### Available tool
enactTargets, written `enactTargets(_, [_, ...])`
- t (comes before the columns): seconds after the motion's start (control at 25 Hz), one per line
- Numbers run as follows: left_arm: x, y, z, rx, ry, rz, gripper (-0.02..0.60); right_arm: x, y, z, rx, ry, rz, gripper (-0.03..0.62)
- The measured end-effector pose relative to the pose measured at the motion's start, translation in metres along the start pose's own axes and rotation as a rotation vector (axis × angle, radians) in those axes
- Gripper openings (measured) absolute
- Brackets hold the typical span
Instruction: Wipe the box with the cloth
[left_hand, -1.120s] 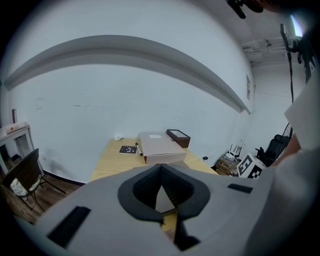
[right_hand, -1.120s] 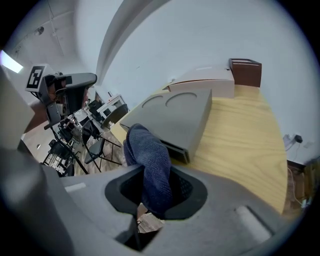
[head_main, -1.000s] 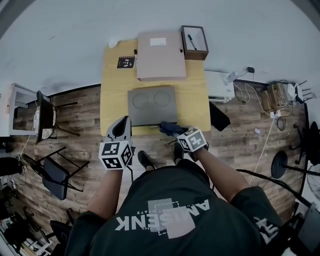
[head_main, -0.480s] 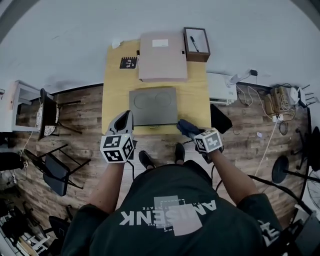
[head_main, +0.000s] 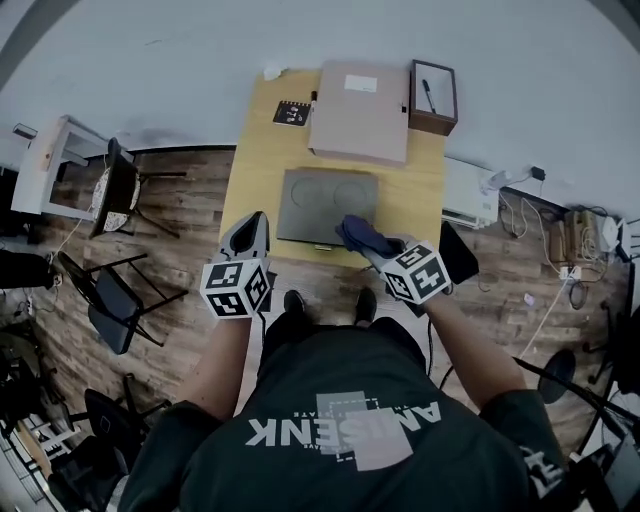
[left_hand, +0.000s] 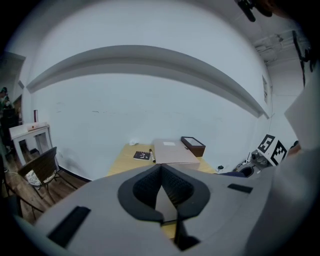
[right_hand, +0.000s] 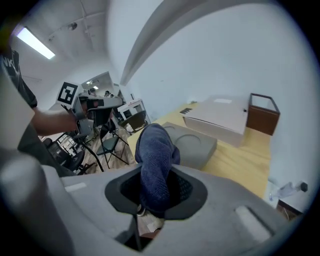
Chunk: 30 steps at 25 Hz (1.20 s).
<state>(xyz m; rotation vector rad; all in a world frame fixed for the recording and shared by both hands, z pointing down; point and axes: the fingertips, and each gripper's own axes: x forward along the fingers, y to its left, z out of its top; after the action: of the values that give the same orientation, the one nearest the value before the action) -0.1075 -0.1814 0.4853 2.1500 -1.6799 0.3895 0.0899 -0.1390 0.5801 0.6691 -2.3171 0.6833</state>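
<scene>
- Since a second ago, head view: right tool (head_main: 378, 248) brought the blue cloth (head_main: 362, 236) from the worktop's (head_main: 255, 170) near edge onto the grey box's (head_main: 315, 200) near right corner.
- Left gripper view: left tool (left_hand: 161, 175) pressed together, empty.
- Right gripper view: tool pinches the soft, limp cloth; the box looks light and may slide.

Bunched dark blue cloth (head_main: 362, 236) over the flat grey box's (head_main: 315, 195) near corner.

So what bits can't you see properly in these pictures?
- Head view: the blue cloth covers the near right corner of the grey box; whether they touch is unclear.
- Left gripper view: the left gripper itself hides most of the grey box.
- Head view: the small black card has print too small to read.
</scene>
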Motion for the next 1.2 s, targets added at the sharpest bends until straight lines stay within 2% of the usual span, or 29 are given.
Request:
enactTargets(0.12, [-0.013,0.016,-0.002,-0.017,-0.010,0.019,0.002,0.031,0.030,0.030,-0.051,0.000,0.049,0.077])
enactTargets(0.36, [-0.038,0.074,0.002,-0.023,-0.027,0.040,0.002,0.105,0.079,0.068,-0.031,0.046,0.033,0.077])
enactTargets(0.72, [-0.056,0.146,0.004,-0.014,-0.016,0.052,0.002,0.189,0.099,0.071,-0.013,0.126,-0.051,0.077])
enactTargets(0.88, [-0.054,0.150,0.003,0.020,-0.001,0.038,0.002,0.196,0.094,0.061,-0.002,0.143,-0.072,0.077])
enactTargets(1.2, [-0.032,0.108,0.002,0.047,0.012,-0.055,0.002,0.167,0.068,0.043,0.078,0.140,-0.132,0.077])
